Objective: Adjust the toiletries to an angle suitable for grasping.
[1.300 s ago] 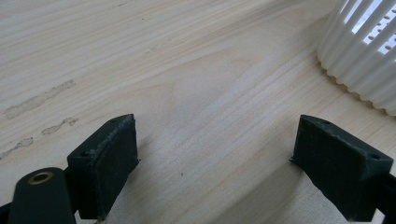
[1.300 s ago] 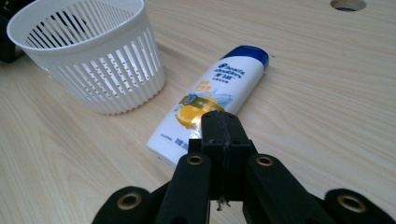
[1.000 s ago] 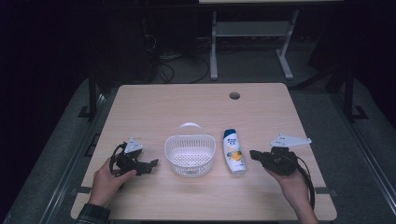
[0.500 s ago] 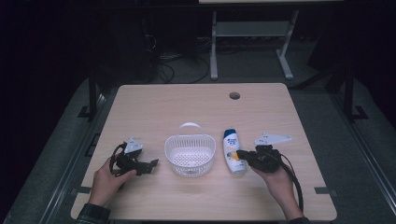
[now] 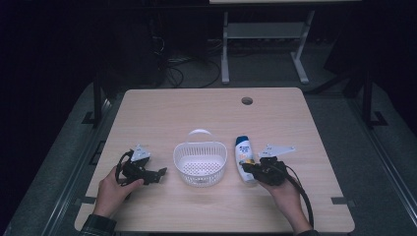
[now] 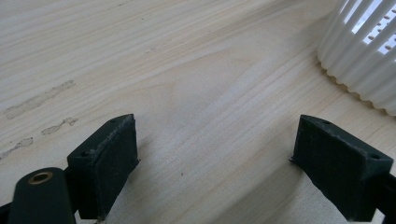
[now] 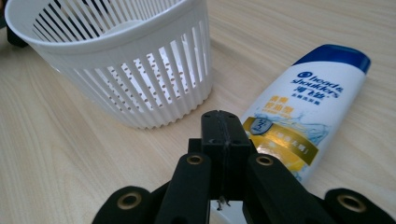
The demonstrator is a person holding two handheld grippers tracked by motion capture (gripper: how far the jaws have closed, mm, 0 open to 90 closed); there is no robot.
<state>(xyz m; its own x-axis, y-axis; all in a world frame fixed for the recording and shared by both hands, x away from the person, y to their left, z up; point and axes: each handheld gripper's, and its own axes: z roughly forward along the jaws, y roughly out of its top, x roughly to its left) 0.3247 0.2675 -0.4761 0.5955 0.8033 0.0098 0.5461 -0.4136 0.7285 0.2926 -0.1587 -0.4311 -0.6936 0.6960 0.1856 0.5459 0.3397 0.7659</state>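
Right gripper view: bottle [image 7: 303, 112] flat on bench [image 7: 56, 140], white with blue cap, label reading "head & shoulders" above yellow lemon artwork and small print too fine to read. Right gripper [image 7: 225, 122] jaws pressed together, empty, tips just short of bottle's lower end. Basket [image 7: 121, 60] just beside, white, slatted. High view: bottle right of basket, right gripper [image 5: 247, 168] at its near end. Left gripper [image 5: 160, 173] resting left of basket, jaws wide apart, nothing between.
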